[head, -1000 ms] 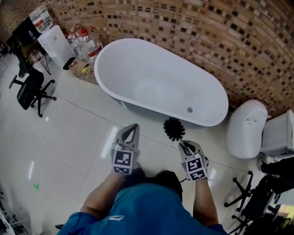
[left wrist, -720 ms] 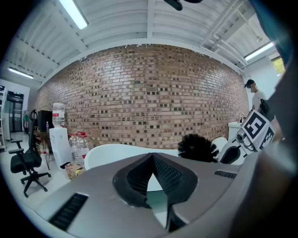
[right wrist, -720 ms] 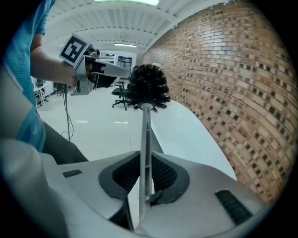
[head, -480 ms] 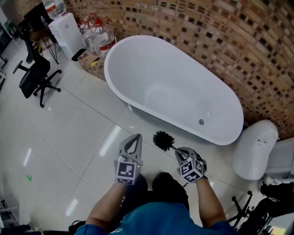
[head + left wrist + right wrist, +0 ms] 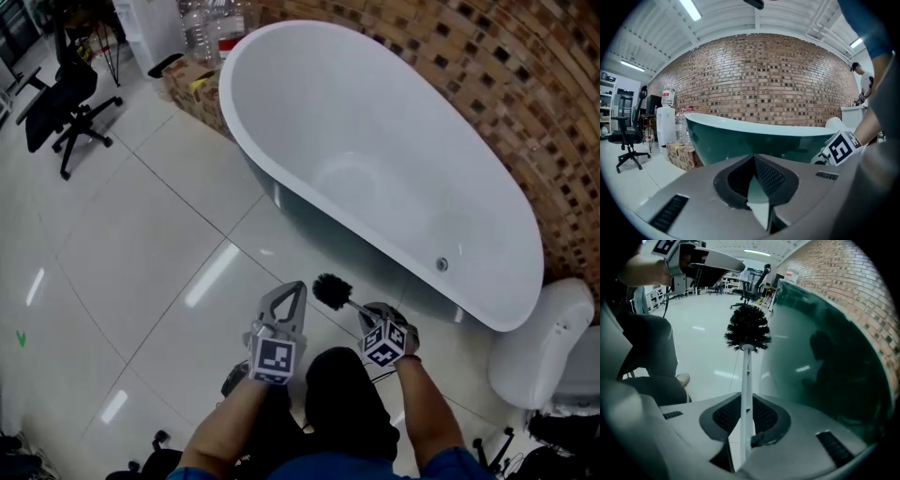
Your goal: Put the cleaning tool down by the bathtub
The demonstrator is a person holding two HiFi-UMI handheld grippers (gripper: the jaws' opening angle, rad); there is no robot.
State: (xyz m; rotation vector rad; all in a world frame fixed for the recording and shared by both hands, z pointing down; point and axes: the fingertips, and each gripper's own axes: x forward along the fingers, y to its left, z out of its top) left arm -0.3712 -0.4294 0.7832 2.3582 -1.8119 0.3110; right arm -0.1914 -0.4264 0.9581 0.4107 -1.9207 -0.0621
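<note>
The white handle of the brush [image 5: 746, 380] is clamped between the jaws of the right gripper [image 5: 745, 420], which stand narrow against it, the pads being pressed on either side of the stem. The black bristle head [image 5: 747, 331] is carried out beyond the jaw tips, clear of the floor [image 5: 141, 244]. In the head view the right gripper [image 5: 364, 312] is seen low and near, with the bristle head [image 5: 330, 291] pointed to the far left, just beside the near wall of the tub [image 5: 309, 103] but apart from it. The dark green outer wall of the tub [image 5: 820, 362] is shown close on the right in the right gripper view. The jaws of the left gripper [image 5: 757, 183] are brought together at the tips, and nothing is held between them. The left gripper [image 5: 289, 298] is held just left of the brush, level with it, and pointed toward the tub [image 5: 754, 143]. Both grippers are carried over the knees of the person, on whom dark trousers [image 5: 347, 394] are worn. Beyond the tub a brick wall [image 5: 525, 84] is seen. A white toilet [image 5: 544, 342] is placed at the right end of the tub. At the far left end a cardboard box [image 5: 192, 89] and water bottles [image 5: 211, 19] are set, and an office chair [image 5: 66, 103] is stood well apart on the pale tiles.
</note>
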